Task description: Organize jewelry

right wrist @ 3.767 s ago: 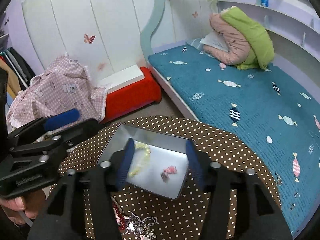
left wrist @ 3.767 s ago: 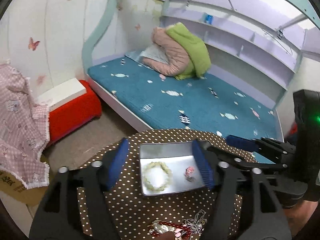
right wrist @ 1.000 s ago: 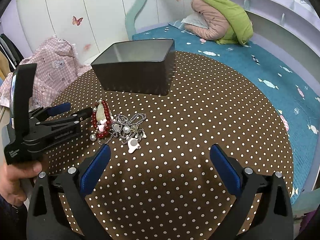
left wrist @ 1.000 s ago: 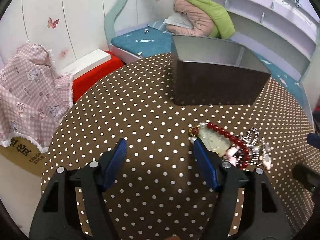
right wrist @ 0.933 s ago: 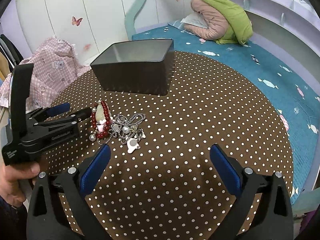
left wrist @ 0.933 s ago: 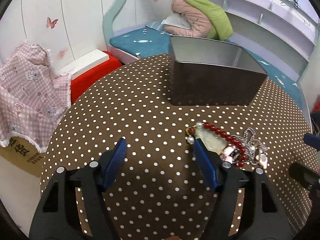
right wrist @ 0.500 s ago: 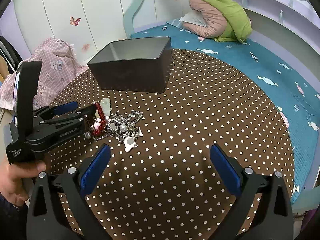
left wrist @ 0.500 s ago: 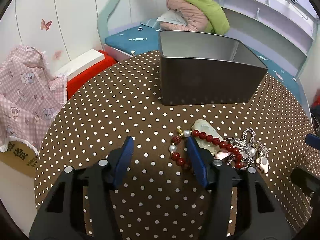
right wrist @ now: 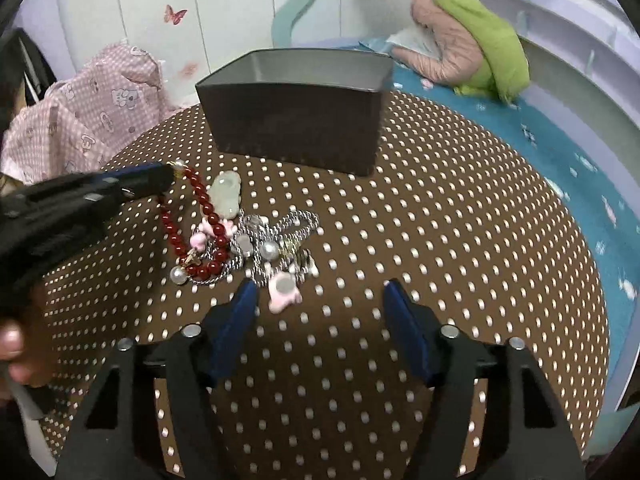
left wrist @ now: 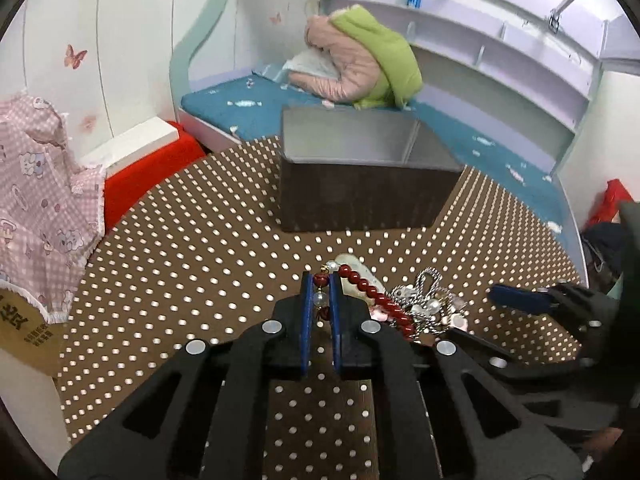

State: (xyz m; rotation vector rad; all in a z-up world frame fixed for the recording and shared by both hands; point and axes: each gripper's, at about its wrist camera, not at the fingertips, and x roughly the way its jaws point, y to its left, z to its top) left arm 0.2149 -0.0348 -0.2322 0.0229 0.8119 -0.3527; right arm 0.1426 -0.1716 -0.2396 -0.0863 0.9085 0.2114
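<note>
A red bead bracelet (left wrist: pixel 376 292) (right wrist: pixel 204 200) lies in a tangled heap on the brown dotted tablecloth (left wrist: pixel 192 264). My left gripper (left wrist: pixel 320 280) (right wrist: pixel 168 176) is shut on its clasp end, and that end hangs a little raised. A pale jade pendant (right wrist: pixel 228 196), a silver chain (right wrist: pixel 280 232) and a pink charm (right wrist: pixel 282 294) are mixed into the heap. My right gripper (right wrist: pixel 320 292) (left wrist: pixel 480 316) hovers just short of the heap with its jaws closing. Only the pink charm sits by its left pad, untouched. A grey metal tin (left wrist: pixel 360 192) (right wrist: pixel 296 120) stands behind the heap.
The round table's edge (right wrist: pixel 592 264) curves close on the right, with a teal bed (right wrist: pixel 560 152) beyond it. A pink checked cloth (left wrist: pixel 36 200) and a red box (left wrist: pixel 148 176) sit to the left. A hand (right wrist: pixel 16 344) holds the left gripper.
The left gripper's jaws closed on the bracelet's end and lifted it slightly. The right gripper's jaws narrowed, and it moved down and closer to the jewelry heap.
</note>
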